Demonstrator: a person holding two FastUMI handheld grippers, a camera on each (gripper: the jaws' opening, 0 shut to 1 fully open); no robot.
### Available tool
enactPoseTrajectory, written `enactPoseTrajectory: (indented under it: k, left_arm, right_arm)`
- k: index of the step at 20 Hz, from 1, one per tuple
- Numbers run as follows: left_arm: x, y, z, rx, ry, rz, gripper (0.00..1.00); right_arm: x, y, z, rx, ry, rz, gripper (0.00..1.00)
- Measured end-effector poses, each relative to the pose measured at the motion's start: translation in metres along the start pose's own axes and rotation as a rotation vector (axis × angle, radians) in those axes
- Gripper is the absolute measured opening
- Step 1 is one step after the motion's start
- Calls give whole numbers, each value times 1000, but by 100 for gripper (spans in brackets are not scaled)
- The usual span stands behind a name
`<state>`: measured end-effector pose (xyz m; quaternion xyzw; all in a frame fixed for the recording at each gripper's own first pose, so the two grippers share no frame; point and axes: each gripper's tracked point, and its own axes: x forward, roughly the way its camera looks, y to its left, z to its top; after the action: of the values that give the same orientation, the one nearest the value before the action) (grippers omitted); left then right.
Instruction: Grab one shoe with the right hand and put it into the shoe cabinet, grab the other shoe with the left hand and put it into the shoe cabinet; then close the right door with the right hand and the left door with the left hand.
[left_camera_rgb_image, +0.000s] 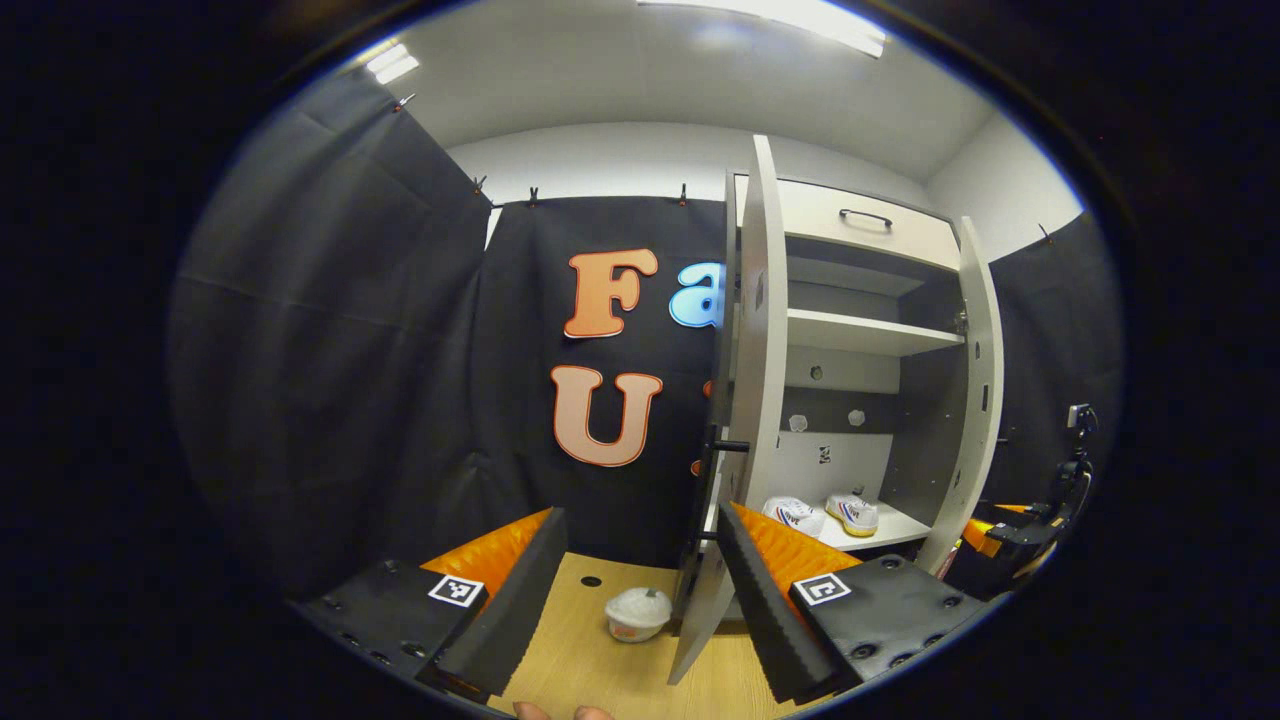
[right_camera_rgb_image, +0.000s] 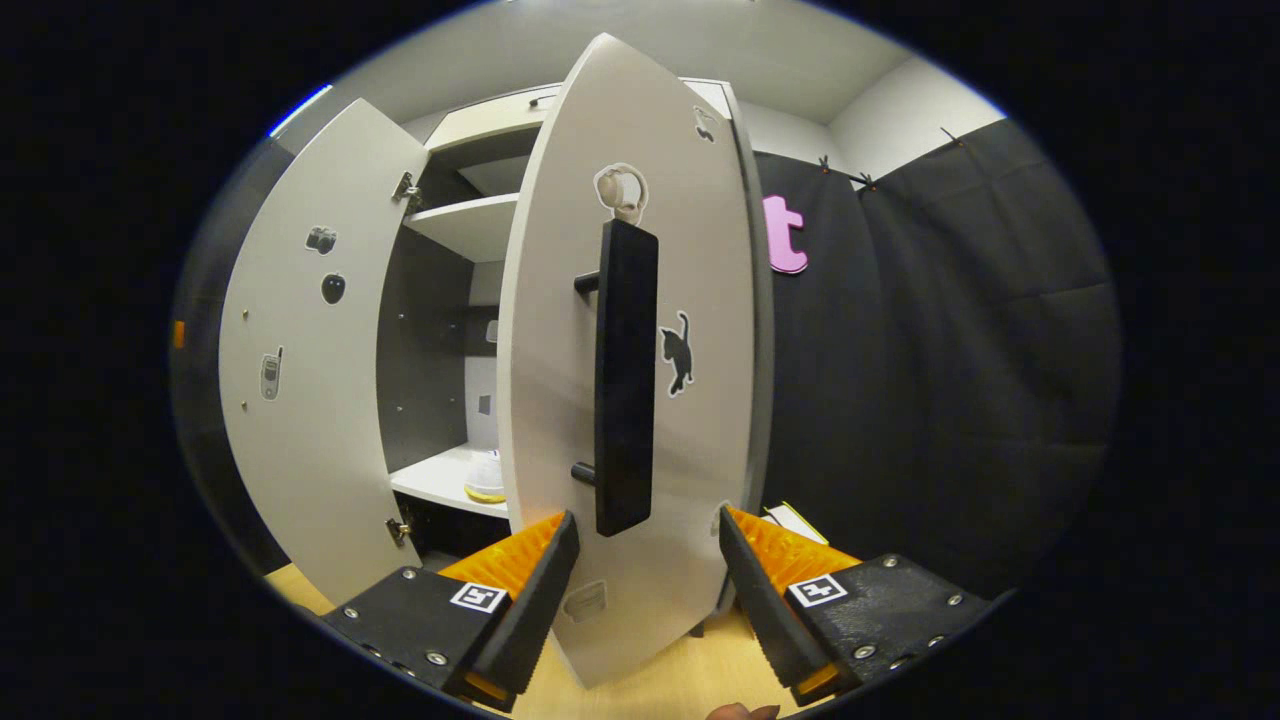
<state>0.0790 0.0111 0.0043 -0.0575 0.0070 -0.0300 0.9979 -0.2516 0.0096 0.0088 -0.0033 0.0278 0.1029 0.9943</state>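
The shoe cabinet (left_camera_rgb_image: 860, 335) stands with both doors swung out. Two white shoes (left_camera_rgb_image: 795, 515) (left_camera_rgb_image: 852, 512) with coloured stripes sit side by side on its lower shelf; one shoe (right_camera_rgb_image: 485, 480) also peeks past the door in the right gripper view. My left gripper (left_camera_rgb_image: 640, 515) is open and holds nothing, with the left door (left_camera_rgb_image: 755, 380) edge-on just beyond its right finger. The black handle (left_camera_rgb_image: 725, 445) of that door sticks out to the left. My right gripper (right_camera_rgb_image: 648, 520) is open right in front of the right door (right_camera_rgb_image: 640, 300), below the lower end of its black bar handle (right_camera_rgb_image: 625, 380).
A small white cup (left_camera_rgb_image: 637, 612) stands on the light wood surface (left_camera_rgb_image: 600, 670) near the left door's foot. Black cloth walls close in on both sides. The left door's inner face (right_camera_rgb_image: 310, 350) stands at the left of the right gripper view. Orange and black hardware (left_camera_rgb_image: 1040, 525) shows past the right door's edge (left_camera_rgb_image: 978, 400).
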Motion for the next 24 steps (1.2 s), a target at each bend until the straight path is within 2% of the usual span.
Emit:
enactPoseTrajectory:
  k: [2, 5, 7, 8, 11, 14, 19, 24]
  left_arm:
    - [1, 12, 0, -2, 1, 17, 97]
    - [-1, 31, -2, 3, 2, 51, 95]
    - [-1, 43, -1, 6, -1, 73, 95]
    - [-2, 46, -1, 4, -2, 78, 98]
    - [4, 50, -5, 5, 4, 73, 97]
    - [17, 42, -16, 5, 28, 25, 97]
    - [46, 18, -46, -9, 47, -112, 96]
    - [64, -4, -89, -25, 130, -212, 96]
  right_arm:
    - [23, 19, -5, -13, 5, 11, 93]
    - [41, 34, -11, -47, 13, -7, 93]
    - [48, 31, -10, -40, -5, -21, 89]
    - [49, 29, -10, -30, -3, -28, 90]
    - [56, 25, -12, -13, 7, -37, 90]
    - [65, 26, -14, -14, 8, -36, 91]
    - [73, 29, -13, -28, 12, -37, 91]
    - [78, 32, -14, -2, 23, -37, 91]
